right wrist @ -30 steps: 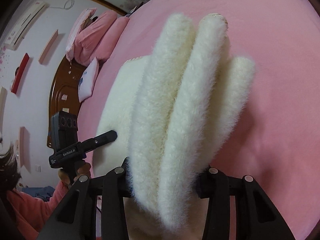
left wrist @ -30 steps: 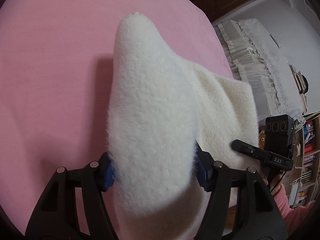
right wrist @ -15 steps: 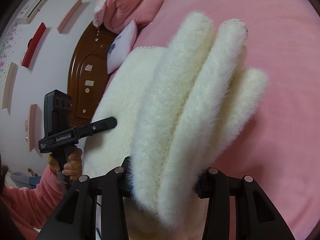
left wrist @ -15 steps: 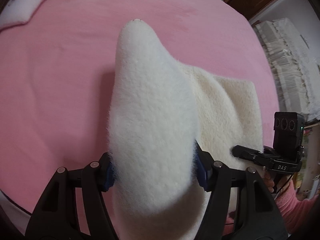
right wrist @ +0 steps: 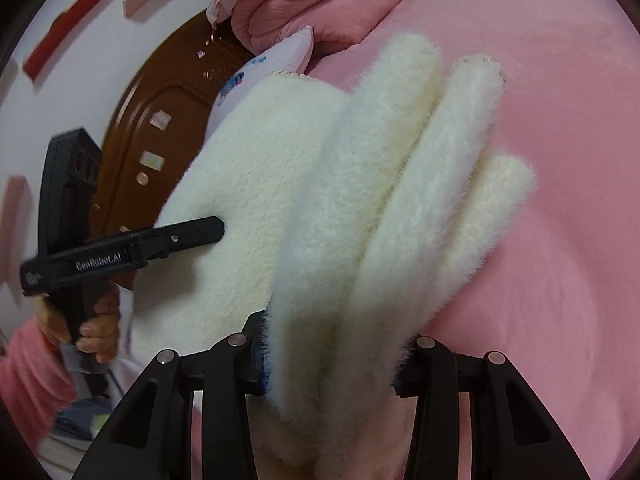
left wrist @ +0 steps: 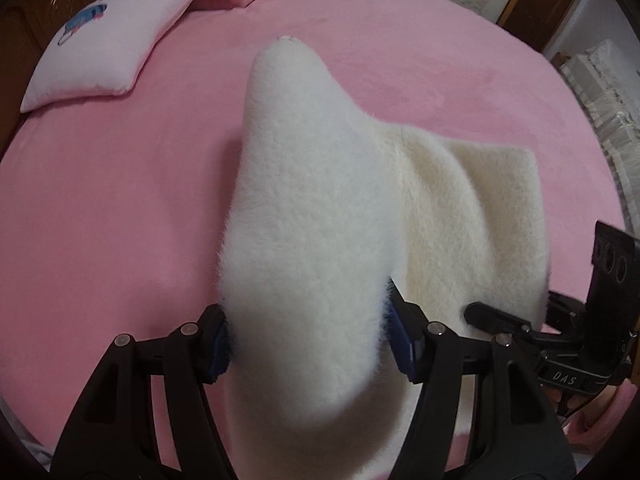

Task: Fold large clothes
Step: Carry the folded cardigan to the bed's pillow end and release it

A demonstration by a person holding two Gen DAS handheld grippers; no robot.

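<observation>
Two tools, left tool [left wrist: 308, 344] and right tool [right wrist: 332, 364], each clenched on one fluffy white garment [left wrist: 460, 208], pink bed [left wrist: 100, 200].

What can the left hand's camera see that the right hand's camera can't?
Only the left wrist view shows the striped cloth past the bed's right edge. Only the right wrist view shows the brown headboard, the wall shelves and the person's hand with its pink sleeve. Both show the fluffy white garment pinched in that camera's own tongs, the pink bed and the printed pillow.
</observation>
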